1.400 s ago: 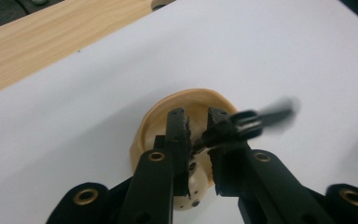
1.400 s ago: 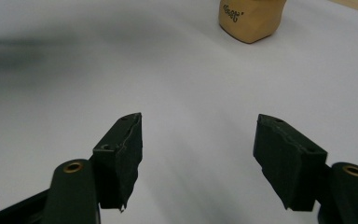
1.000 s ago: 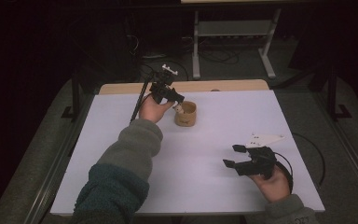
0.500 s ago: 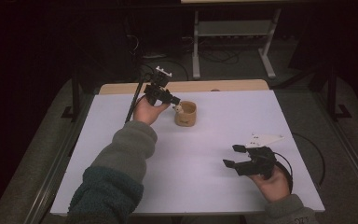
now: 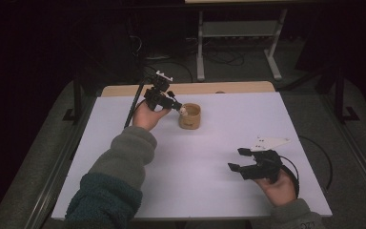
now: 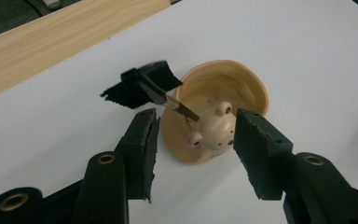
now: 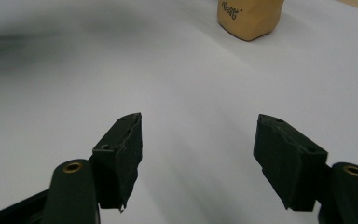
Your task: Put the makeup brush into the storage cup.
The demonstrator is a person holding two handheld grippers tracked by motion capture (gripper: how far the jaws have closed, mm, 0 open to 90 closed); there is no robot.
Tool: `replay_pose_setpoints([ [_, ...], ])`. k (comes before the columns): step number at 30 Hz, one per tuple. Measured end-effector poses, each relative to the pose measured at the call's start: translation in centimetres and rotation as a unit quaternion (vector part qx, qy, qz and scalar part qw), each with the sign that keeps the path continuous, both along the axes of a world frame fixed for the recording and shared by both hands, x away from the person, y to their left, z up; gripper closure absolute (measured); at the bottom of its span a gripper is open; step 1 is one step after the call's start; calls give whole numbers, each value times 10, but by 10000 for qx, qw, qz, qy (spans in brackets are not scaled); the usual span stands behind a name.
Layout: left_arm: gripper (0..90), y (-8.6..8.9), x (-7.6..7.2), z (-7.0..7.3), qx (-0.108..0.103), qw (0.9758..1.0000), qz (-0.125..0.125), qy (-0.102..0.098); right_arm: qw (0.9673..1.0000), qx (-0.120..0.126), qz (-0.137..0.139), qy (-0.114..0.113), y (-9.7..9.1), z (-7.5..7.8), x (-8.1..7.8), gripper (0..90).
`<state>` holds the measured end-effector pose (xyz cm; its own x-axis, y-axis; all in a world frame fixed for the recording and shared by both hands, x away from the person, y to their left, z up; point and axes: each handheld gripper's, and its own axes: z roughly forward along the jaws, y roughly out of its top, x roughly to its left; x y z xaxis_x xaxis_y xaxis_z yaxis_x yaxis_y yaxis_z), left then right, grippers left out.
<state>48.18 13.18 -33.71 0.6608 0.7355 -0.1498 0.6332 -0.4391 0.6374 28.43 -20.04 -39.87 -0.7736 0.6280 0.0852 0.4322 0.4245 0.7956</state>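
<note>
With the left hand-held gripper (image 6: 193,140) just opening off the small figurine (image 6: 214,129), it may topple from the tan cup (image 6: 223,88) rim; the right hand-held gripper (image 7: 198,154) idles open.

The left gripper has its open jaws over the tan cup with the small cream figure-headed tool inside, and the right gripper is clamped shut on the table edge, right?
Not quite. The right gripper is open and holds nothing, above the bare white table; the right gripper view shows it. The left gripper, tan cup and small cream figure-headed tool are as you say.
</note>
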Motion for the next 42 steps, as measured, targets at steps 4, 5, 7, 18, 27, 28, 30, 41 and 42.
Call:
replay_pose_setpoints([
  [4, 492, 2, -4, -3, 32, 10000, -39, -16, 10000, -11, -26, 0, 0, -1, 1, 314],
  [5, 492, 2, -5, -4, 45, 10000, -55, -18, 10000, -6, -47, 18, 0, -1, 0, 313],
  [7, 491, 4, -6, -5, 54, 10000, -70, -1, 10000, 3, -75, 26, -1, -1, 0, 312],
  [18, 484, 16, -21, -7, 78, 9998, -173, -92, 9999, -28, -100, -11, -2, -1, 1, 307],
  [27, 480, 27, -34, -8, 32, 9996, -237, -167, 9999, -20, -135, -8, -3, -1, 2, 305],
  [28, 480, 28, -36, -8, 12, 9996, -232, -175, 9999, -18, -140, -9, -3, -1, 2, 305],
  [30, 480, 29, -39, -9, -7, 9995, -242, -186, 9999, -20, -143, -15, -3, -1, 2, 305],
  [41, 478, 35, -63, -10, -51, 9986, -438, -288, 9998, -25, -185, 2, -3, -1, 2, 298],
  [42, 477, 36, -65, -10, -42, 9985, -455, -310, 9998, -29, -187, 2, -3, -2, 2, 297],
])
